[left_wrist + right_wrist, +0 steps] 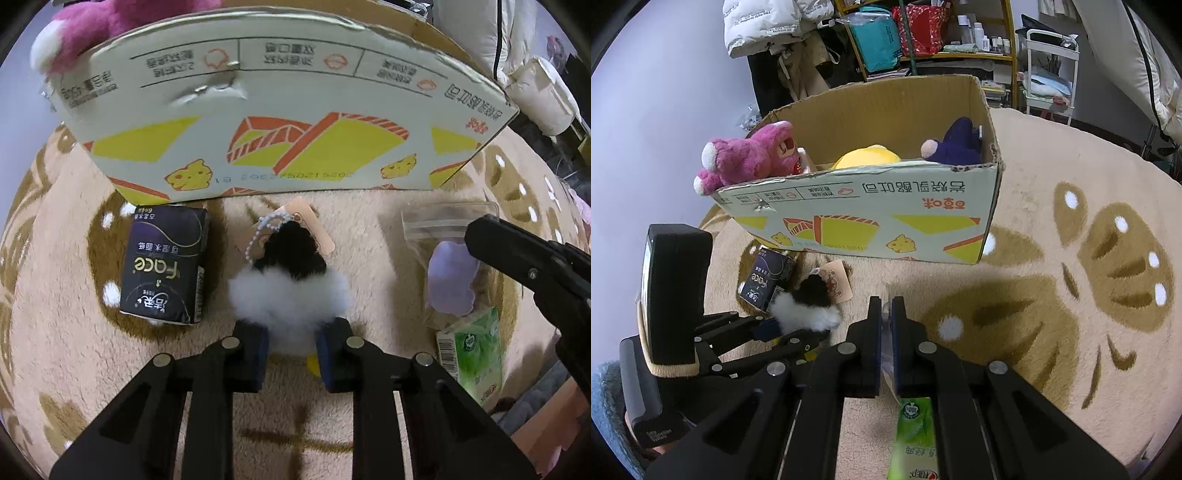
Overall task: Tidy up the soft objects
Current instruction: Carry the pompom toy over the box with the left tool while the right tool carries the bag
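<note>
A fluffy black-and-white plush with a bead chain and paper tag lies on the beige rug; it also shows in the right wrist view. My left gripper has its pads on both sides of the white body, closed against it. My right gripper is shut on a clear zip bag holding a lilac soft object. An open cardboard box stands beyond, with a pink bear, a yellow plush and a navy plush in it.
A black tissue pack lies left of the plush. A green tissue pack lies under my right gripper. Shelves, a cart and hanging coats stand behind the box. The rug stretches right.
</note>
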Action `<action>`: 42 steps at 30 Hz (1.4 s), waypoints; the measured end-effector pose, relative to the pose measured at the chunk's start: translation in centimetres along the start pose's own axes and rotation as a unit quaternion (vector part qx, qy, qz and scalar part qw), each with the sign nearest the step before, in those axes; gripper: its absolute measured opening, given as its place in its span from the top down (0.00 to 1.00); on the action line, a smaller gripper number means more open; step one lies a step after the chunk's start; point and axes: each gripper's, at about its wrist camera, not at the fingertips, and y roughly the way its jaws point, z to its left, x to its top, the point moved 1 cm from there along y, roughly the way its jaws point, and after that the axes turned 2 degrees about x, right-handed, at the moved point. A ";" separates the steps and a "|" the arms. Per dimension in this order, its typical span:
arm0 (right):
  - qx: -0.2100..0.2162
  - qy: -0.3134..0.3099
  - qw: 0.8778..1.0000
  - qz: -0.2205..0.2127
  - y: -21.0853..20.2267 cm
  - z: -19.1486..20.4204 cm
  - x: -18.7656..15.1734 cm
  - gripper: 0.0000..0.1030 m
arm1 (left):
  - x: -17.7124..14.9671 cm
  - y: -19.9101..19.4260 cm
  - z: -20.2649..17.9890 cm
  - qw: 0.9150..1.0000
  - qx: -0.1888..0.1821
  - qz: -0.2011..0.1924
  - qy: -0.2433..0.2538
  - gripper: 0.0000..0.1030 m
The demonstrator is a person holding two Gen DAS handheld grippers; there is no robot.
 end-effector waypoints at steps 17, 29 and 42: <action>0.000 -0.011 0.998 -0.066 -2.8 0.3 0.6 0.95 | -0.6 -5.8 0.8 0.996 0.006 -0.088 -0.025 0.89; -0.001 -0.012 0.995 -0.102 -4.9 0.3 0.5 0.95 | -1.5 -9.0 0.2 0.991 0.017 -0.129 -0.017 0.90; 0.027 -0.031 0.979 -0.199 -10.3 1.2 1.8 0.94 | -1.8 -17.7 -1.0 0.962 0.021 -0.272 0.015 0.90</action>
